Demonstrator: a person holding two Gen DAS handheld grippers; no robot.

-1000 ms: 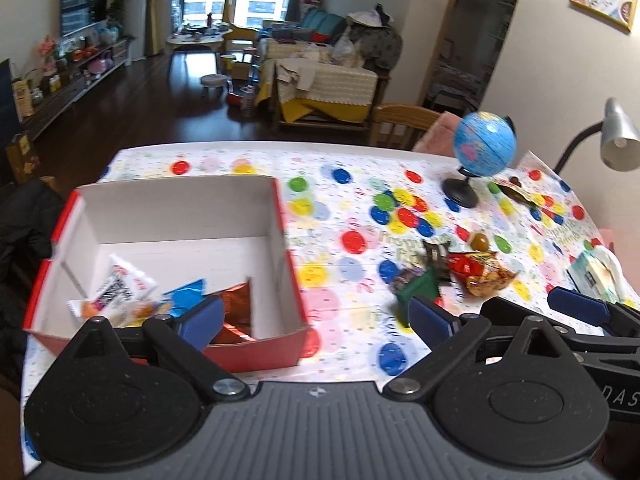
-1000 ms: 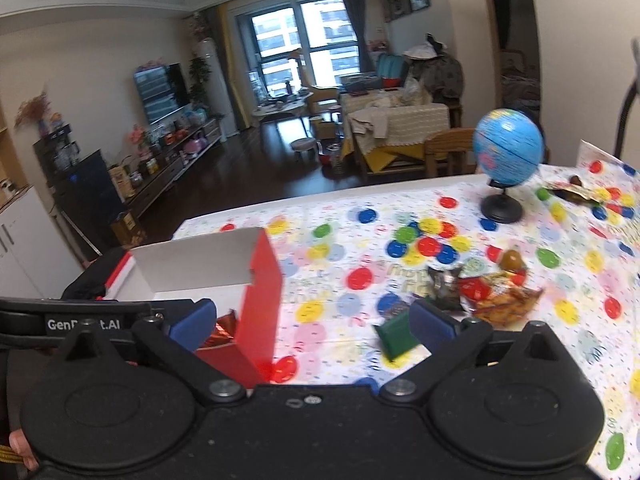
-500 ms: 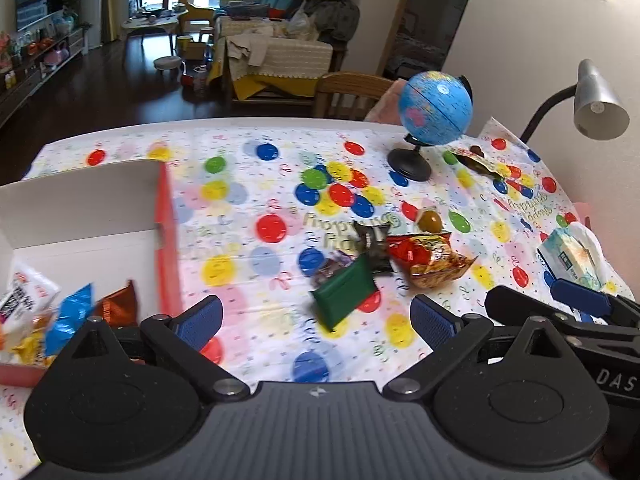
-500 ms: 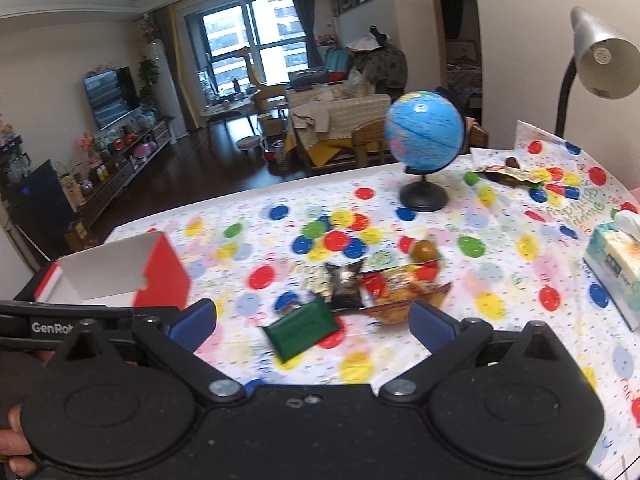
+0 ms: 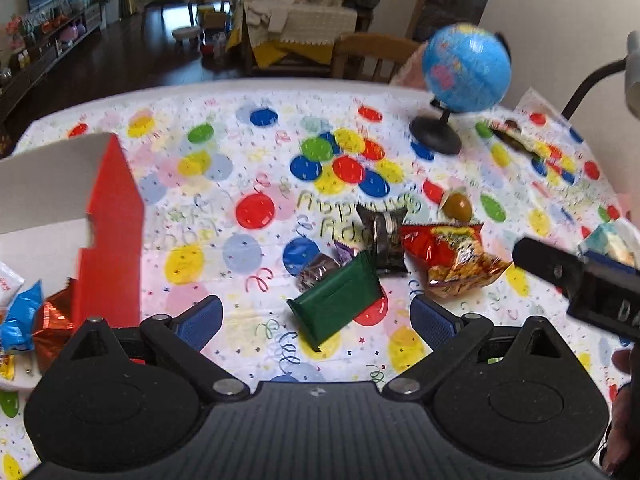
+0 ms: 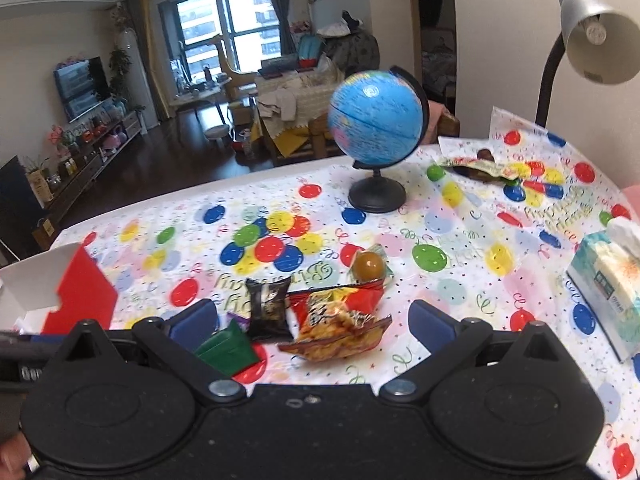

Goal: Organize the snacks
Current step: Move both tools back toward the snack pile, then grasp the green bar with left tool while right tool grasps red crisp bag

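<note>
A heap of snacks lies mid-table: a green packet [image 5: 336, 300], a black packet [image 5: 385, 240], a red and orange crisp bag [image 5: 452, 260] and a brown round sweet [image 5: 458, 206]. My left gripper [image 5: 316, 320] is open and empty, with the green packet between its fingers. My right gripper [image 6: 312, 320] is open and empty, just before the crisp bag [image 6: 336, 322] and black packet [image 6: 268, 308]. The red and white box [image 5: 108, 232] at the left holds several packets [image 5: 24, 312].
A blue globe [image 6: 376, 124] on a black stand sits at the back of the table. A tissue box [image 6: 608, 284] lies at the right edge, below a desk lamp [image 6: 592, 44]. Another wrapper [image 6: 480, 166] lies far right. A balloon-print cloth [image 5: 240, 184] covers the table.
Both grippers have swung right, away from the box and toward the snack heap, and come closer to it. Both stay open and empty.
</note>
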